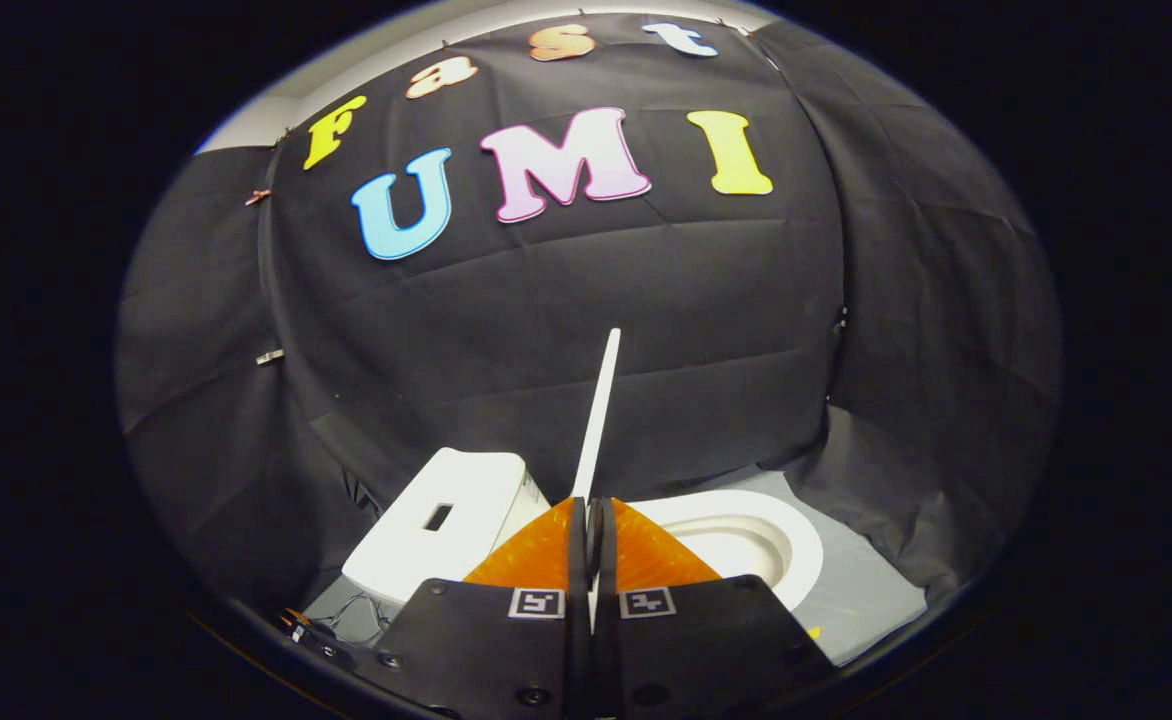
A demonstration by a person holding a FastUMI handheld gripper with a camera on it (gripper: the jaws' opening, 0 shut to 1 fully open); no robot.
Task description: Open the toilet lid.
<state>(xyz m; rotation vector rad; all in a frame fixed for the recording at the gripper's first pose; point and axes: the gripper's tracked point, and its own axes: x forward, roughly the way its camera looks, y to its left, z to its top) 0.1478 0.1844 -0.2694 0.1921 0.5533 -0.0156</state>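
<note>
Lid's mid-lift imo: gripper (594,512) fingers pinching the toilet lid (598,410) edge-on, nearly upright over the bowl (781,545), next tip it toward the tank (446,520) & let go.

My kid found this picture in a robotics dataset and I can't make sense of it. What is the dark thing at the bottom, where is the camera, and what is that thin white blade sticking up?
The camera rides on a hand-held two-finger gripper and looks forward along its fingers, which is why the picture bulges like a fisheye. The dark plates at the bottom are the gripper's body; its jaws stand closed on the thin white plastic toilet lid, seen edge-on, so it looks like a blade. The lid is lifted well up, close to upright. To one side of it lies the white oval toilet bowl and seat, now uncovered; to the other, the white boxy tank. The toilet stands on a grey floor mat, with black cloth as the booth's wall behind.
</note>
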